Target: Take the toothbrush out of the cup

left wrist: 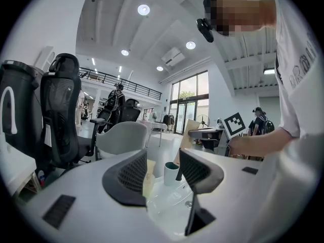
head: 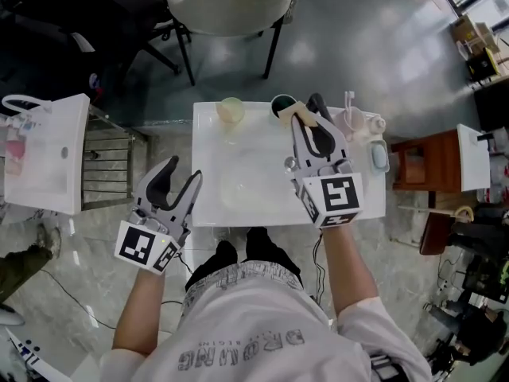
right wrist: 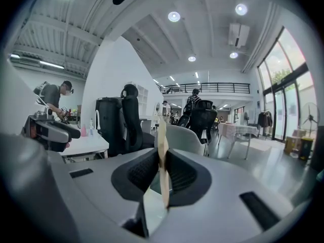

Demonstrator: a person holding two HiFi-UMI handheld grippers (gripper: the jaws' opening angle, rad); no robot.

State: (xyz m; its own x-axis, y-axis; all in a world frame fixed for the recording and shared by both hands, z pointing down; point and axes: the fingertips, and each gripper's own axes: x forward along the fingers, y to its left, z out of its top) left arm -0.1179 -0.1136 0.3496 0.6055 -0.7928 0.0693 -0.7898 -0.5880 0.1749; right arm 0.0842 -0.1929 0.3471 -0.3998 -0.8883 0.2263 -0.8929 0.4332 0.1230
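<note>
While the right gripper (right wrist: 162,161) clamps it between nearly closed jaws, the toothbrush (right wrist: 163,151) stands upright, with its pale beige handle pressed by both black pads. Its lower end shows free in front of the gripper's body, so it does not sit in anything. From the head view, the toothbrush (head: 301,118) is over the far part of the white table (head: 238,189), just beside the rim of the cup (head: 281,104) with the dark green inside. The right gripper (head: 310,122) reaches over the table from its near edge toward that far side.

The cup stands on the table near the far edge, about at the middle of it. A pale yellow cup (head: 231,110) stands on the same far edge, more to the left.

The left gripper (head: 184,169) is off the table, beside its near left corner. Its jaws are wide apart and hold nothing. In the left gripper view, the left gripper (left wrist: 162,161) looks across the table top, and between its jaws the cup (left wrist: 171,173) is seen well beyond them, not touched. The pale yellow cup (left wrist: 150,173) is partly hidden behind the left jaw.

Behind the far edge of the table a light grey chair (head: 231,6) stands on the floor.
</note>
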